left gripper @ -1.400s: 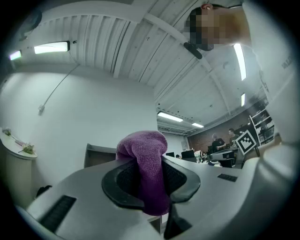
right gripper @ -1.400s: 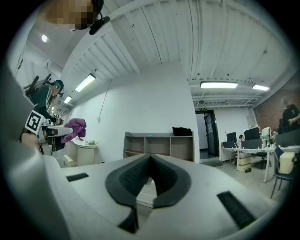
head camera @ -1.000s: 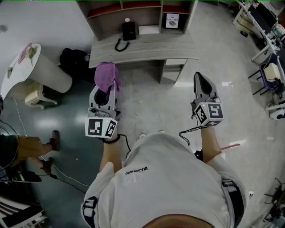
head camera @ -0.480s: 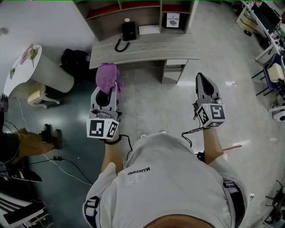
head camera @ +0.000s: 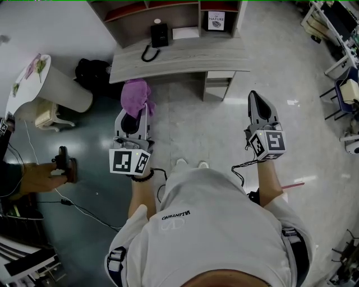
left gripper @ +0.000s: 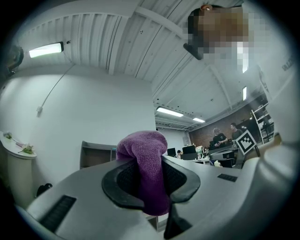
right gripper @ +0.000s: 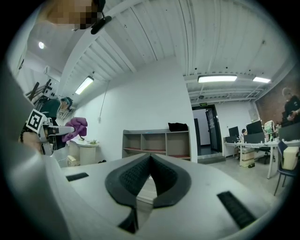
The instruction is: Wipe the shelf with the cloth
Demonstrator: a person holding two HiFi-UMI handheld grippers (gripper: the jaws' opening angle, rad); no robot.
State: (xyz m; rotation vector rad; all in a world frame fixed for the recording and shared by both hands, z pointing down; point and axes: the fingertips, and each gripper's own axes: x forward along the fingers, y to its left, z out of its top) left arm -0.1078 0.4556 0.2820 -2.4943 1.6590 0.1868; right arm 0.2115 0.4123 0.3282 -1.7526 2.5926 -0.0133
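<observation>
A purple cloth (head camera: 135,96) is bunched in my left gripper (head camera: 136,110), whose jaws are shut on it; in the left gripper view the cloth (left gripper: 144,166) stands up between the black pads. My right gripper (head camera: 256,101) is shut with nothing in it, its tips (right gripper: 150,157) pressed together. The grey shelf unit (head camera: 168,14) with open compartments stands behind a grey desk (head camera: 185,58), ahead of both grippers. In the right gripper view the shelf (right gripper: 156,144) shows against a white wall. Both grippers hover over the floor, short of the desk.
On the desk sit a black telephone (head camera: 158,35) and white paper (head camera: 185,32). A black bag (head camera: 92,73) and a round white table (head camera: 42,84) are at left. A seated person's hand (head camera: 39,176) is at far left. Chairs and desks (head camera: 342,89) stand at right.
The view has shifted slightly back from the desk, which now sits higher in the frame. Both grippers keep their pose. The person at left has drawn the feet away.
</observation>
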